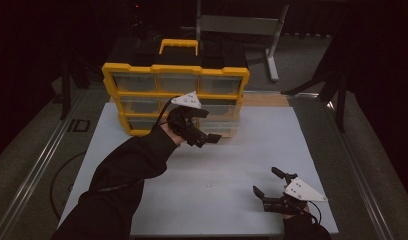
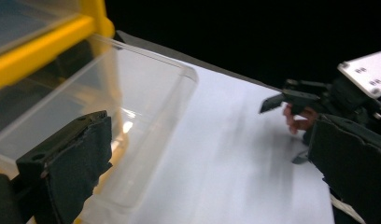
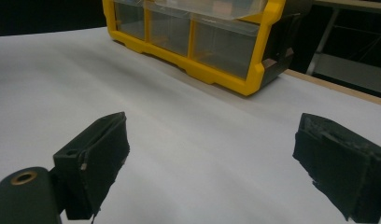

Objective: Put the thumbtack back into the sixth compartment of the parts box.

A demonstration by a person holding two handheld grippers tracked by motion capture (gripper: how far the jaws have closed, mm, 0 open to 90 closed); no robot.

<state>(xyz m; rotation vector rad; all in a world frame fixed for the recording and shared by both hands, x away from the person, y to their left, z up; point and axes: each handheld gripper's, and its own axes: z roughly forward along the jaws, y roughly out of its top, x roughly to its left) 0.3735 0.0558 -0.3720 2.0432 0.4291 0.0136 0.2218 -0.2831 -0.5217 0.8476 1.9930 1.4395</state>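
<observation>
Left gripper (image 1: 208,136) hangs at the yellow organizer's (image 1: 175,75) front, jaws spread wide, with the pulled-out clear drawer (image 2: 132,116) just beside one pad, unpinched. Right gripper (image 1: 267,183) rests near the white table's (image 1: 232,160) front edge, jaws also spread, well apart from the organizer.

Both grippers are black, each topped by a pale grey three-cornered plate studded with small dark screws, and a thin black cable trails from each. The left gripper (image 1: 204,135) is carried on an arm in a long black sleeve (image 1: 134,160) whose cuff reaches the hand, and the right gripper (image 1: 268,182) sits at the near right with a dark cuff below it. Up close the right gripper's jaws are chunky black blocks faced with rough, frayed-edged black padding, one with a brass-coloured ringed hole (image 3: 24,178) at its base.
</observation>
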